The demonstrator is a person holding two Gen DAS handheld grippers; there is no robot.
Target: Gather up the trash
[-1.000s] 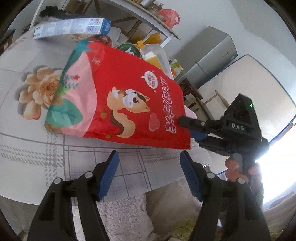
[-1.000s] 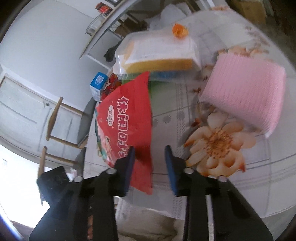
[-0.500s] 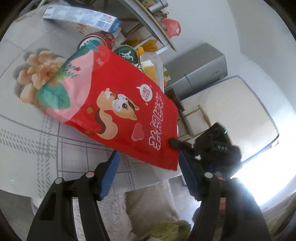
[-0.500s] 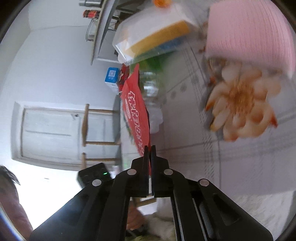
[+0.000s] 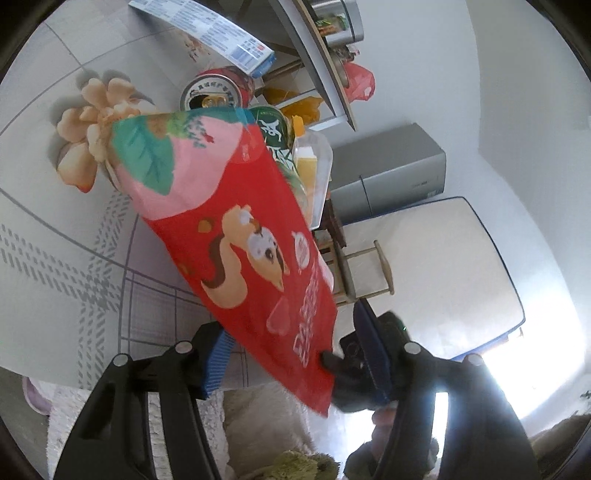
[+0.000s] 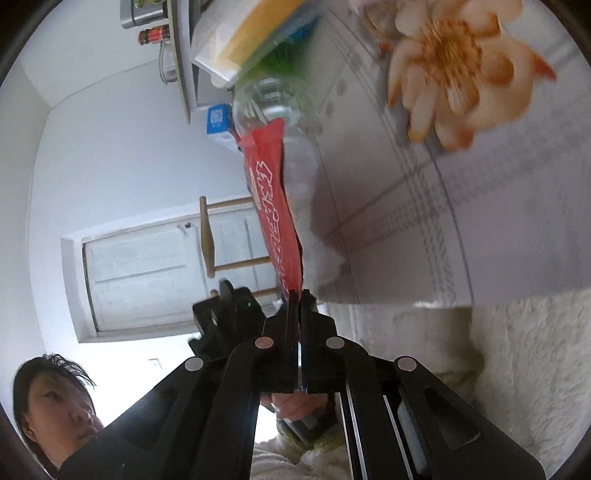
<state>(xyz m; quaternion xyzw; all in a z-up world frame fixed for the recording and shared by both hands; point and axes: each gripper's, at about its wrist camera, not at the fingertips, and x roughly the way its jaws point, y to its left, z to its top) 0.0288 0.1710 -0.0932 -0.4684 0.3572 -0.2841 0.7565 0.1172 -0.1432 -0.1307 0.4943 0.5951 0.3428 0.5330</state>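
A red snack bag [image 5: 236, 236] with a squirrel print slants up off the table, its pink top end resting near the cans. My right gripper [image 6: 297, 295] is shut on the bag's [image 6: 273, 206] lower corner, seen edge-on in the right wrist view. In the left wrist view the right gripper [image 5: 332, 363] shows as a dark tip pinching that corner. My left gripper [image 5: 295, 354] is closing. The bag's lower end hangs between its blue pads [image 5: 218, 356], which do not press on it.
Two drink cans [image 5: 212, 94], a blue-and-white carton [image 5: 207, 26] and a clear box with yellow contents [image 5: 310, 166] crowd the flower-print tablecloth [image 5: 55, 221]. A clear plastic bottle [image 6: 295, 158] lies behind the bag. A wooden chair [image 5: 369, 269] stands beyond the table edge; fluffy white fabric [image 5: 266, 424] lies below.
The right gripper has shut on the bag's corner and pulled it up off the table, edge-on. Both views have rolled. The bag's lower end now hangs between the left gripper's pads.
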